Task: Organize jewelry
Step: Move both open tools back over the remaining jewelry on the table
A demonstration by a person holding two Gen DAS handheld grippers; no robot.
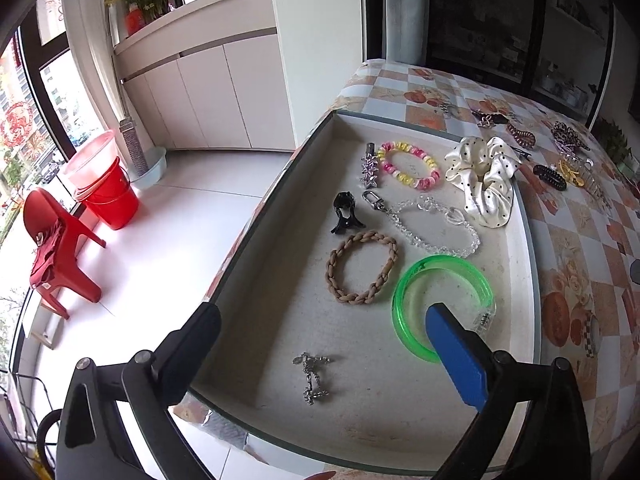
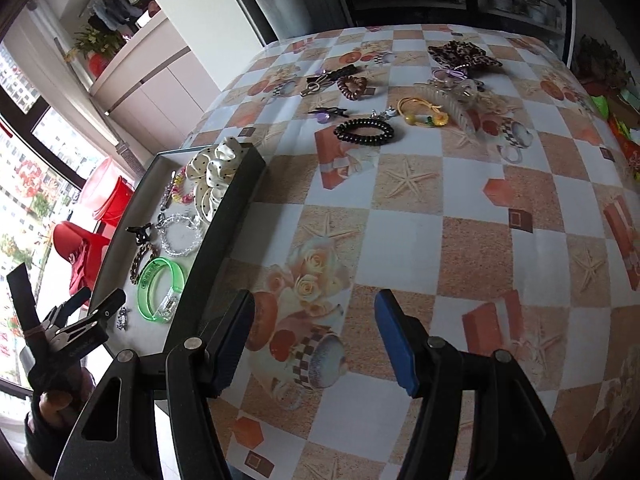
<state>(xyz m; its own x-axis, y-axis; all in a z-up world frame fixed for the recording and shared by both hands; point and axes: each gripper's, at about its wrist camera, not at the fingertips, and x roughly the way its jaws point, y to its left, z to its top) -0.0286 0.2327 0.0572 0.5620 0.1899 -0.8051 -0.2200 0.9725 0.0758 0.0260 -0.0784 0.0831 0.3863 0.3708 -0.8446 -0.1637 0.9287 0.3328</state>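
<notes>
A shallow grey tray (image 1: pixel 280 208) at the table's left edge holds a green bangle (image 1: pixel 444 268), a braided tan bracelet (image 1: pixel 362 266), a clear bead bracelet (image 1: pixel 436 224), a pink and yellow bead bracelet (image 1: pixel 408 164), a black claw clip (image 1: pixel 346 214), a sparkly clip (image 1: pixel 370 166), a small silver charm (image 1: pixel 314 376) and a white dotted scrunchie (image 1: pixel 484 176). My left gripper (image 1: pixel 320 328) is open and empty, above the tray's near end. My right gripper (image 2: pixel 314 332) is open and empty over the tablecloth. A black coil hair tie (image 2: pixel 364 131), a yellow tie (image 2: pixel 420 114) and a brown scrunchie (image 2: pixel 352 86) lie on the cloth beyond it.
A clear claw clip (image 2: pixel 452 100) and a leopard bow (image 2: pixel 464 56) also lie on the checked tablecloth (image 2: pixel 460 220). The tray (image 2: pixel 224 216) is left of my right gripper. On the floor to the left stand a red bucket (image 1: pixel 106 192) and a red chair (image 1: pixel 56 240).
</notes>
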